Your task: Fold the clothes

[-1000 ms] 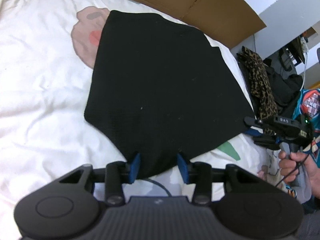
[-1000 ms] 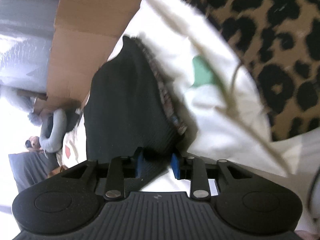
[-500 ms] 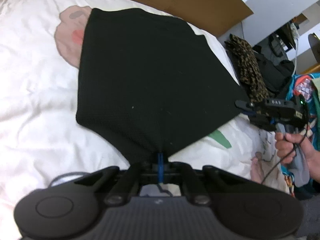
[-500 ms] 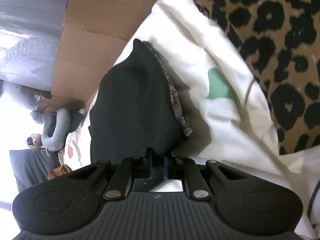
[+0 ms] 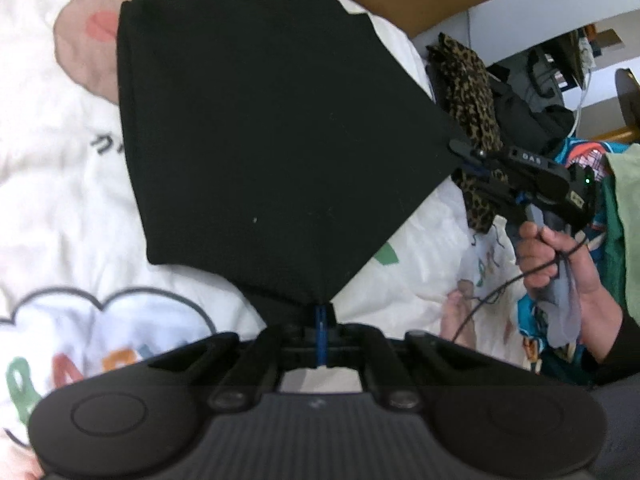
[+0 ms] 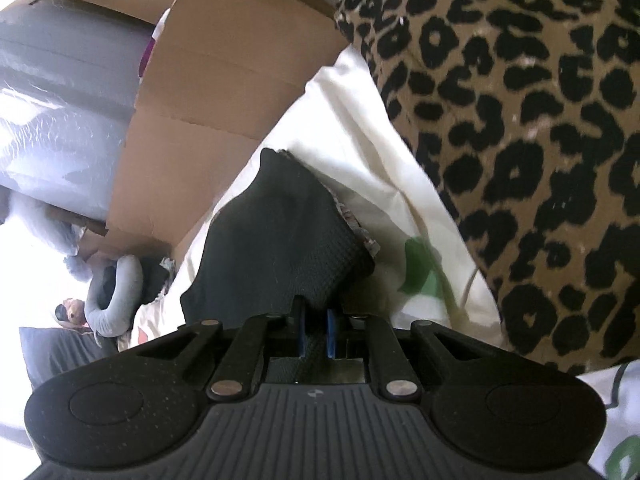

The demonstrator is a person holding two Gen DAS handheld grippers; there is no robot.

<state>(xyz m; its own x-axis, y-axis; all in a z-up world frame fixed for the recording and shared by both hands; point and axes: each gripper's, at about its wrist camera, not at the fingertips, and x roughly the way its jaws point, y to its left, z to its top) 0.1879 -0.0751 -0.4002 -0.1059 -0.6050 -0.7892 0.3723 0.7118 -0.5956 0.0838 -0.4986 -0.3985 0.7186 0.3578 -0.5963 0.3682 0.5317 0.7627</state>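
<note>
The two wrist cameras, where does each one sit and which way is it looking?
Left wrist: on the left gripper, looking across the black garment on the white printed bedsheet; the right gripper and hand show.
Right wrist: on the right gripper, looking along the garment's edge toward the cardboard, leopard-print fabric beside.
Shared: garment, bedsheet, leopard fabric, cardboard.

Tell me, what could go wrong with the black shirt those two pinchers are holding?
The left gripper pinches only the tip of one corner of the black garment, so it might slip out. The right gripper works right beside the leopard-print cloth and could snag it.
</note>
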